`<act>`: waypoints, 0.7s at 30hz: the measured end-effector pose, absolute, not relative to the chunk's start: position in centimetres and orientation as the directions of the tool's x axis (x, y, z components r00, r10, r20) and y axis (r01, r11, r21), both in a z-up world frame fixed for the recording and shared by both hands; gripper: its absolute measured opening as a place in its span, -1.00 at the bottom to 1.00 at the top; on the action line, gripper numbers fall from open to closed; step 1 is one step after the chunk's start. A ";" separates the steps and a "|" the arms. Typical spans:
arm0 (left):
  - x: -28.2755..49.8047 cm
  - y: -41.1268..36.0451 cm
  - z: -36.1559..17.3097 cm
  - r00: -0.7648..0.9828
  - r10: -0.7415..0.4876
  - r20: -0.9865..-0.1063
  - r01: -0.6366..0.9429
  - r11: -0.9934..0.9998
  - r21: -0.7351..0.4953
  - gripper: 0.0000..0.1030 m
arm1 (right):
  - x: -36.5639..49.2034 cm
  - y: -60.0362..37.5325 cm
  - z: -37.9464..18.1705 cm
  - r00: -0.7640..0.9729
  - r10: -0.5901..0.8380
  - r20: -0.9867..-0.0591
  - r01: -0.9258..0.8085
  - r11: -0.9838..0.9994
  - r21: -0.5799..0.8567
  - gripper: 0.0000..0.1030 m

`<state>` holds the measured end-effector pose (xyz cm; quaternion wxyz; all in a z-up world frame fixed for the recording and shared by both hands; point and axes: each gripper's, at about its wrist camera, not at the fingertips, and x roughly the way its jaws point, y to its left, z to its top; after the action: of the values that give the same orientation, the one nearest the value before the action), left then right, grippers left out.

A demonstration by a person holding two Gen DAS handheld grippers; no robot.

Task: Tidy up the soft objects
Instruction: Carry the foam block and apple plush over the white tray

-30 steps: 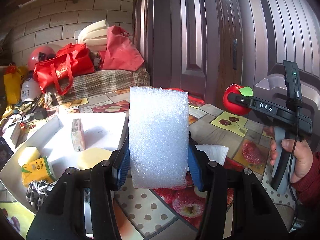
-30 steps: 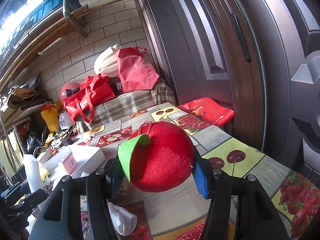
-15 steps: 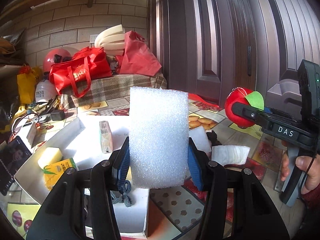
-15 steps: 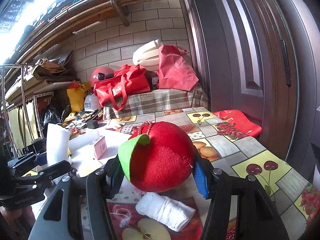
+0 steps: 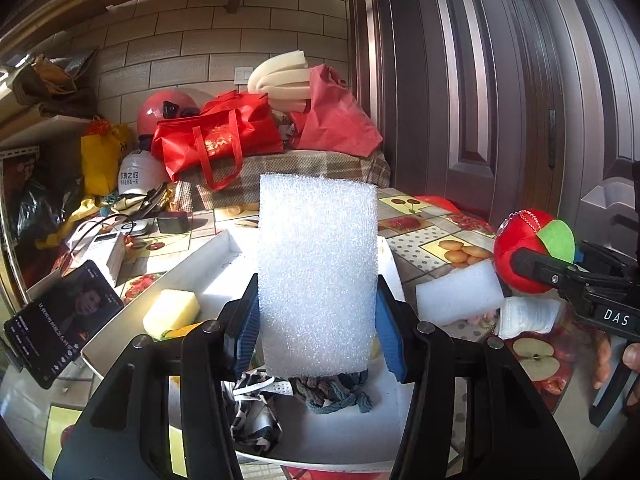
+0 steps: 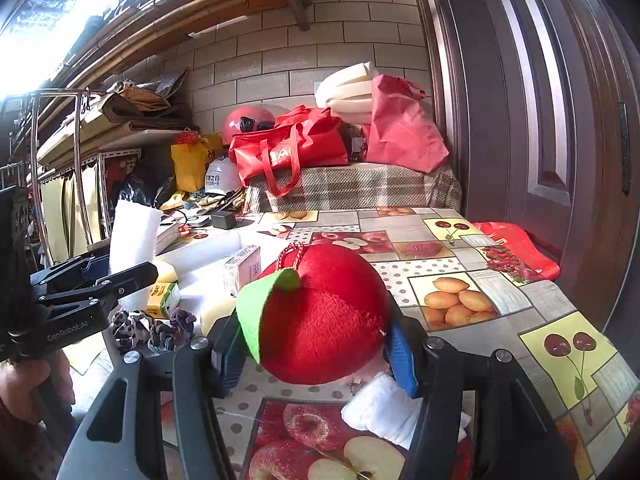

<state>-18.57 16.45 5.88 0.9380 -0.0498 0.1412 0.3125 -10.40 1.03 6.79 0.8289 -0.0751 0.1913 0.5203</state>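
A: Left gripper clamped on the foam block, blue pads pressed to both sides, block upright. Why held so?

B: Likely for a straight drop into the white tray. Hangs right above it, over the near end where rags lie.

A: And the right gripper?

B: Closed round the plush apple, leaf toward the left pad. Hovering above the tablecloth, beside the tray, not over it.

A: Room inside the tray?

B: Some. Yellow sponge against the left wall, a carton and small box further in; bare white floor toward the far end. Best to keep clear of the rim on the way down.

A: Left on the cloth?

B: A white block and a folded white cloth, both just outside the tray's right edge. Phone leaning to the tray's left; worth avoiding.
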 end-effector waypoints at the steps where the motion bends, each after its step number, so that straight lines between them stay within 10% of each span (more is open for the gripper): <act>1: -18.9 17.0 5.8 0.756 0.584 -0.296 -0.614 0.790 -0.010 0.00 | -10.5 1.3 6.7 0.382 0.833 -0.401 -0.893 0.444 0.071 0.16; 21: -19.3 21.8 5.3 0.679 0.652 -0.336 -0.691 0.723 0.007 0.00 | -12.9 6.4 6.1 0.310 0.846 -0.434 -0.932 0.361 0.037 0.18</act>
<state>-19.32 21.81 5.28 0.9144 -0.0600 0.1596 0.3671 -12.92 6.44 6.06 0.8018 -0.1108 0.1941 0.5542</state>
